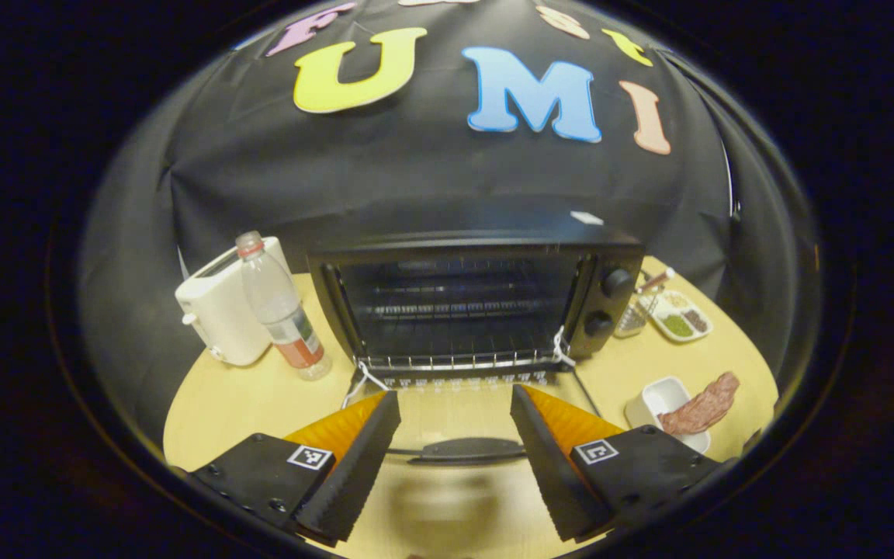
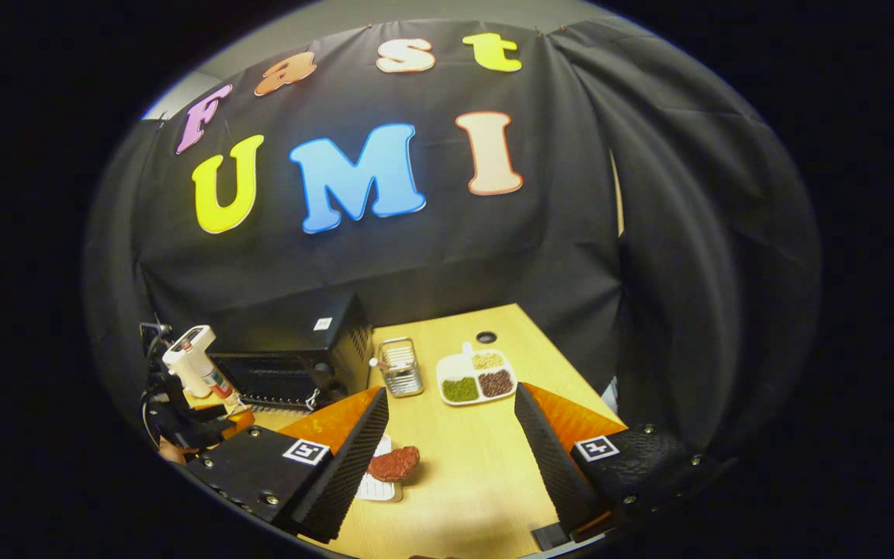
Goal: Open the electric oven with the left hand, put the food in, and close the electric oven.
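Gaping left gripper (image 1: 455,404) jaws | empty | oven door (image 1: 455,435) down

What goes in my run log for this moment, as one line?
oven: door down | meat: on dish, not loaded | left tongs: open, empty | right tongs: open, empty

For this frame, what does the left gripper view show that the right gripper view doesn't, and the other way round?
Left gripper view: the lowered oven door's handle lying between the fingers of the open left claw, and the wire rack seen straight on.
Right gripper view: the open right claw above the table, and a round dark hole near the table's far edge.
Both: the oven, the meat on its white dish, and the divided plate.
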A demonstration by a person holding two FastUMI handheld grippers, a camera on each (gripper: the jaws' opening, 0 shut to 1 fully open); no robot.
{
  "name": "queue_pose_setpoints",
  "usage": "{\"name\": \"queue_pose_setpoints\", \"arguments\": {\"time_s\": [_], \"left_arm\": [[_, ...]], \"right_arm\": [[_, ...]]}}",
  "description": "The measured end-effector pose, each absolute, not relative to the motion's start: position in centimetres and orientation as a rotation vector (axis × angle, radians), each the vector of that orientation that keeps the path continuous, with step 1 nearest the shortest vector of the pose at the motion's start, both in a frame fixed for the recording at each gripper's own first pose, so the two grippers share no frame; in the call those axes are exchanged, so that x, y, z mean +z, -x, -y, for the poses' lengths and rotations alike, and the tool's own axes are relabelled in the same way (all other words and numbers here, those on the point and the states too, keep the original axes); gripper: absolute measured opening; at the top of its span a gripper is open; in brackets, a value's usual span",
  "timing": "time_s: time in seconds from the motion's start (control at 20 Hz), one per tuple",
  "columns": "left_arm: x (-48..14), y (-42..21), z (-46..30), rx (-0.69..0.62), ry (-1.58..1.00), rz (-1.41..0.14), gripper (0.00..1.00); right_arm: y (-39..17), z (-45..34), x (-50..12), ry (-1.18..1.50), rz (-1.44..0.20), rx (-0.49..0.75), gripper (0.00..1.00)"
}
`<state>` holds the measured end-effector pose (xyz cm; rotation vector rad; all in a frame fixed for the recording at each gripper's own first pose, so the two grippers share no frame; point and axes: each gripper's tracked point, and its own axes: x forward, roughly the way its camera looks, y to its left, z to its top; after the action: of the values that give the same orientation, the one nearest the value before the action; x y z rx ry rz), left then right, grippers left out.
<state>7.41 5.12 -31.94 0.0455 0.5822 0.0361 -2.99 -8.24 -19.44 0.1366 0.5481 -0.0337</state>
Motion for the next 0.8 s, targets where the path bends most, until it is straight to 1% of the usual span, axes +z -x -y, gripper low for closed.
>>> {"name": "queue_pose_setpoints", "arguments": {"time_s": [0.05, 0.1, 0.15, 0.35, 0.4, 0.45, 0.5, 0.65, 0.8], "left_arm": [[-29.7, -7.5, -5.0, 0.041, -0.032, -0.536, 0.97], [-27.0, -7.7, -5.0, 0.049, -0.021, -0.487, 1.0], [-24.5, -7.8, -5.0, 0.056, -0.007, -0.44, 0.97], [-13.4, -7.3, -4.6, 0.08, 0.046, -0.249, 0.97], [-10.3, -6.8, -4.7, 0.09, 0.053, -0.197, 0.92], [-7.8, -6.4, -4.8, 0.1, 0.056, -0.158, 1.0], [-5.4, -5.9, -4.8, 0.106, 0.056, -0.119, 1.0], [-1.0, -4.1, -5.5, 0.16, 0.029, -0.052, 1.0], [-0.7, -2.8, -6.0, 0.209, 0.003, -0.062, 1.0]], "right_arm": [[2.9, 7.9, -20.7, -0.155, -0.585, -0.002, 0.99], [2.8, 7.8, -22.2, -0.169, -0.625, 0.028, 0.99], [2.7, 7.3, -23.6, -0.185, -0.661, 0.062, 0.99], [2.9, 5.7, -28.7, -0.273, -0.795, 0.176, 1.0], [3.0, 5.3, -30.3, -0.303, -0.83, 0.196, 1.0], [2.8, 4.7, -31.6, -0.342, -0.86, 0.217, 1.0], [2.9, 4.3, -32.7, -0.381, -0.884, 0.232, 1.0], [2.3, 3.6, -36.2, -0.477, -0.948, 0.258, 0.99], [1.9, 2.6, -38.9, -0.551, -0.995, 0.294, 0.98]]}}
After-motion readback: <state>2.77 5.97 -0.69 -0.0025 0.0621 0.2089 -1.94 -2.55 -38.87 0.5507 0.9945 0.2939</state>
